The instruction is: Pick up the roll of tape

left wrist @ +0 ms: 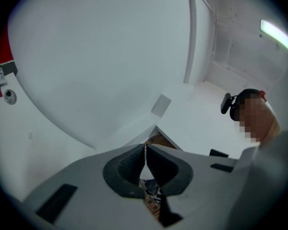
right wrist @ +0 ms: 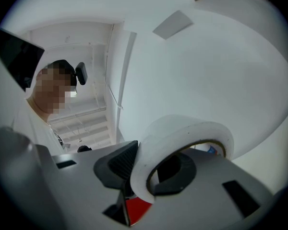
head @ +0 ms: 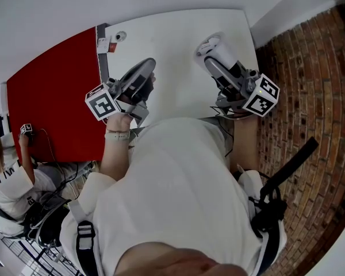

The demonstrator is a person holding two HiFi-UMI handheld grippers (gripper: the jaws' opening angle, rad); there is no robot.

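The white roll of tape (head: 215, 49) (right wrist: 183, 137) is held up in the air by my right gripper (head: 211, 55) (right wrist: 149, 165). The gripper is shut on the roll's wall, with one pad outside the ring and the other inside its hole. To its left and about level with it, my left gripper (head: 146, 69) (left wrist: 145, 160) is also raised. Its two pads are pressed together with nothing between them. Both grippers point towards the white wall panel (head: 172, 39).
A red panel (head: 52, 105) adjoins the white wall on the left, with small fixtures (head: 114, 41) at the seam. Brick surface (head: 310, 91) lies to the right. Another person (head: 11, 183) sits at the far left, holding a marker cube (head: 26, 129).
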